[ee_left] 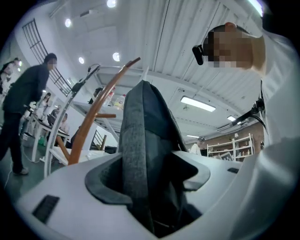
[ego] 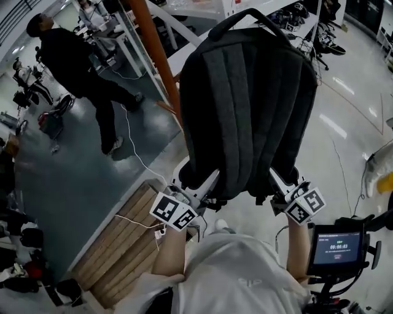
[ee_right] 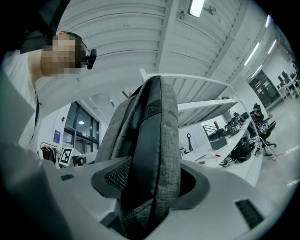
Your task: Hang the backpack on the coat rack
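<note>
A dark grey backpack stands upright in the air in front of me, its top handle free at the far end. My left gripper holds its lower left corner and my right gripper its lower right corner. In the left gripper view the backpack's edge fills the gap between the jaws, and in the right gripper view its grey side does the same. The orange wooden coat rack rises just left of the backpack. Its curved arm ends close to the top of the backpack.
A person in dark clothes walks at the far left. White desks with gear stand behind the rack. A wooden pallet lies on the floor at my left, and a small screen on a stand is at my right.
</note>
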Demonstrator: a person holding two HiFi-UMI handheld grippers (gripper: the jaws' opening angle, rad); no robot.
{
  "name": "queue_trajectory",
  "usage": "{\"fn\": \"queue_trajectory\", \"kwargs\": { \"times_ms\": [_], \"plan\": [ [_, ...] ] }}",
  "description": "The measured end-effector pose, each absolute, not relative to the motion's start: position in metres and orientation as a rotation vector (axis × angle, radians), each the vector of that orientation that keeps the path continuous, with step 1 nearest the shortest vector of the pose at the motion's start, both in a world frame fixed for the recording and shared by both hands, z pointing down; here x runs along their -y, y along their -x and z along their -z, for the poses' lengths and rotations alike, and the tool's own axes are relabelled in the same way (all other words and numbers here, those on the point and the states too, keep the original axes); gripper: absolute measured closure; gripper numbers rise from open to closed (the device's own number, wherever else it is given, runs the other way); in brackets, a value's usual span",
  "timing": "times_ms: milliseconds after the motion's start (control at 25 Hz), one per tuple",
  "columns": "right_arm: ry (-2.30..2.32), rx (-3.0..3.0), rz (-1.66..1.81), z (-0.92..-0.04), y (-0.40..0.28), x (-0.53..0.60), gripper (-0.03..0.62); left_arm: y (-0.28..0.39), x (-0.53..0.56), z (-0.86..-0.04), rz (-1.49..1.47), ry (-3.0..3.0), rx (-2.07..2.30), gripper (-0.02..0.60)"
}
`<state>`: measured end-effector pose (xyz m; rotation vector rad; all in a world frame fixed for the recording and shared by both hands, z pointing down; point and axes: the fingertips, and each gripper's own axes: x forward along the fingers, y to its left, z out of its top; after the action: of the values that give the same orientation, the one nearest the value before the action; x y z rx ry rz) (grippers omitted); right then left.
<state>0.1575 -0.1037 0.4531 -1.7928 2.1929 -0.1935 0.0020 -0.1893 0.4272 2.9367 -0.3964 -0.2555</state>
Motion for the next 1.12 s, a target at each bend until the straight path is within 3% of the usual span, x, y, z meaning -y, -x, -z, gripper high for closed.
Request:
{"fn": "queue_trajectory", "kwargs": {
  "times_ms": [680, 1120],
  "plan": [
    [1.334, -2.591, 0.131, -0.395, -0.056, 0.208, 0.342, 0.122, 0.222, -0.384, 0.458, -2.839, 0.997, 0.296],
    [1.089, -2.69, 0.092, -0.356, -0.019, 0.245, 0.342, 0.161, 0.229, -0.346, 0.496, -2.797, 1.281, 0.296]
  ]
}}
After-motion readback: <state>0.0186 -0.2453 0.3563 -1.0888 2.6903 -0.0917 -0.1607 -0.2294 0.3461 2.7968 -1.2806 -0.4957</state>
